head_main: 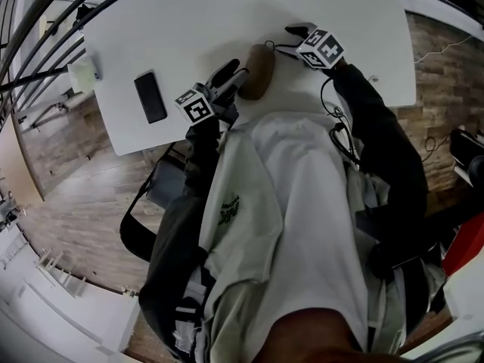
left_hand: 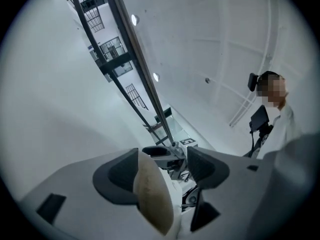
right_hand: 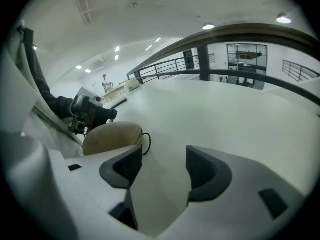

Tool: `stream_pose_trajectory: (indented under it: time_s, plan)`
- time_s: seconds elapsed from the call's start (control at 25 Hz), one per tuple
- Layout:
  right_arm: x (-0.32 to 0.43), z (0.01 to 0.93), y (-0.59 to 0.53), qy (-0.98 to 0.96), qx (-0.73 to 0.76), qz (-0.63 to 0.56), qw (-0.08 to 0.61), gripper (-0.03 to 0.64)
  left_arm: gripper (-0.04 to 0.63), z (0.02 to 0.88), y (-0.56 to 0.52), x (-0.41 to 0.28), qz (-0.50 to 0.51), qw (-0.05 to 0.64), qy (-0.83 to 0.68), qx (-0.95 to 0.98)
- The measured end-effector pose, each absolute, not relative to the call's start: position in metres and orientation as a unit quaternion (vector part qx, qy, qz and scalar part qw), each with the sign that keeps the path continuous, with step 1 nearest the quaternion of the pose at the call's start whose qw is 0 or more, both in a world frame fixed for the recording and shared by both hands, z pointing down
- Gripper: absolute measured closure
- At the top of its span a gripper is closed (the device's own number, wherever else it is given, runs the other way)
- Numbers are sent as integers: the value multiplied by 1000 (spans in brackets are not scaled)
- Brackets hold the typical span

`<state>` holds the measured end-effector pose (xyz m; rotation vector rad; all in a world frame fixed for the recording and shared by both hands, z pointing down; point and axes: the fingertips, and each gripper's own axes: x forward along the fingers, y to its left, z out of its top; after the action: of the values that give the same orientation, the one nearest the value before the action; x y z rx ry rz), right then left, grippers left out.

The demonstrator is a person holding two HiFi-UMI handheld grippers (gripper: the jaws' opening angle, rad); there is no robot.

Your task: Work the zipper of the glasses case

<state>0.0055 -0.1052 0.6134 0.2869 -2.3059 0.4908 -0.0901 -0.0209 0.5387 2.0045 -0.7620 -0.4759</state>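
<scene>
Now one glasses case [head_main: 257,70] leans unpinched inside the spread left claw [left_hand: 162,154], while the right claw [right_hand: 164,156] gapes empty.

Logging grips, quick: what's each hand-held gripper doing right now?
Left hand-held gripper: open, glasses case between jaws, unclamped.
Right hand-held gripper: open, empty.

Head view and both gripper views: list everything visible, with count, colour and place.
Oval fabric glasses case: one, tan, at the table's near edge, its end between the left gripper's jaws.
Looped pull cord: one, black, at the case's end.
Flat rectangular phone: one, black, on the table left of the case.
Small block: one, pale green, at the table's left edge; unidentifiable.
Table: one, white.
Wood-pattern floor: brown, below.
Left gripper: one, grey, open around the case.
Right gripper: one, grey, open, empty.
Shirt: white.
Sleeves: two, dark.
</scene>
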Motion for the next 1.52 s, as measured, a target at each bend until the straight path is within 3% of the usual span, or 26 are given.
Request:
stream_pose_trajectory:
  time_s: [0.16,0.32,0.48,0.52,0.6,0.68,1.52]
  plan:
    - [35,581,-99,-903,161,284,279,367,293,529,-22,-109,-218,448,-347,795]
    - [32,531,-74,-893,151,407,118,367,453,520,-20,-117,-231,442,-373,782]
    - [23,501,-68,-885,143,442,26,375,503,517,-20,-111,-237,448,-371,778]
    - [21,499,-68,-888,141,438,17,420,505,517,-19,-109,-236,448,-368,779]
    - [23,500,-63,-889,143,434,11,560,529,521,-12,-97,-230,453,-363,781]
    - [32,506,-46,-886,149,438,18,620,565,525,3,-81,-222,462,-357,781]
    - [-1,536,-35,-895,144,413,83,621,583,528,-9,-98,-230,478,-367,765]
